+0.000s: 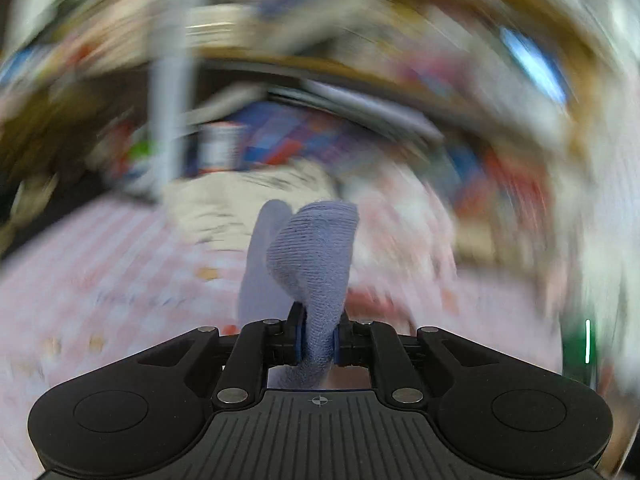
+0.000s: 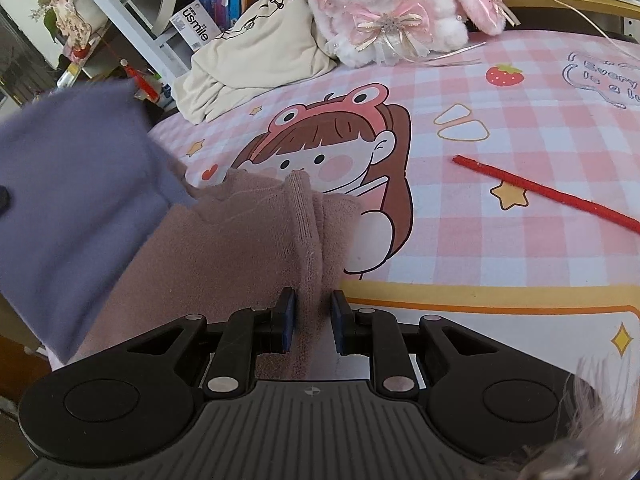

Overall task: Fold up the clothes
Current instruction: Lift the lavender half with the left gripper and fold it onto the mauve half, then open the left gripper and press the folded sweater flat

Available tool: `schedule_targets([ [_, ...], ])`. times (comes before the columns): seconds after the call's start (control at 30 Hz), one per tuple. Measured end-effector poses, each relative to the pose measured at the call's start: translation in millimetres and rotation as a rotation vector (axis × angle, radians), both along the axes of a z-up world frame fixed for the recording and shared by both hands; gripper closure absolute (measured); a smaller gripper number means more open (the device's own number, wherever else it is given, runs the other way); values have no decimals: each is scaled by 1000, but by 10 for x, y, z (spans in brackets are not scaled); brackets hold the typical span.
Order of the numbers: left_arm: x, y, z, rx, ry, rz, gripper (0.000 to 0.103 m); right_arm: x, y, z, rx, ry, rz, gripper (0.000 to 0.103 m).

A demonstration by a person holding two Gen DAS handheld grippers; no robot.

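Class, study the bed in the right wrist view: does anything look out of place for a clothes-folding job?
Yes. A red pipe cleaner lies loose on the pink checked sheet, right of the pink garment. It is no clothing.

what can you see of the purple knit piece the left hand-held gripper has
The purple knit piece is a soft, ribbed lavender fabric, pinched between the blue pads of the left hand-held gripper. It rises from the jaws in a rounded, folded-over lobe above the pink checked bedsheet. In the right wrist view it shows as a broad, blurred sheet joined to dusty pink fabric.
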State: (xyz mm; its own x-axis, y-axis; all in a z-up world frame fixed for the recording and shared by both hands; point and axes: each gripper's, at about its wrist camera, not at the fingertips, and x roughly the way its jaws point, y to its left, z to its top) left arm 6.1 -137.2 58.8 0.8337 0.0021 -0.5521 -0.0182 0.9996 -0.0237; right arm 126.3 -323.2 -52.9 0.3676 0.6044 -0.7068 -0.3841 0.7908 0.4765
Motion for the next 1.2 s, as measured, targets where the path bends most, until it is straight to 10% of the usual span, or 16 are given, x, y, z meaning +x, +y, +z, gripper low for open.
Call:
schedule_targets([
  [0.17,125,-1029,-855,466,257,-308,82,42,-43,-15,25,24,13,85],
  [0.23,78,-1162,-996,581,236,-337,82,60,-62,-23,38,36,14,85],
  [0.37,139,-1087,-919,498,245,-285,81,74,-106,-45,67,54,8,85],
  [0.57,92,-647,-545,109,154,-85,87,85,-146,-70,95,63,9,86],
  [0.67,72,-789,-591,209,152,-148,86,96,-156,-76,102,66,14,86],
  [0.8,-34,-1199,-1067,583,208,-337,76,112,-165,-80,107,70,22,86],
  [1.0,-120,-1123,-931,571,172,-338,62,132,-280,-24,136,109,-1,73],
  [1.1,-163,-1085,-863,565,154,-338,40,85,-427,120,187,96,-27,70],
  [1.2,-292,-966,-645,493,105,-298,28,59,-443,212,254,129,8,48],
])
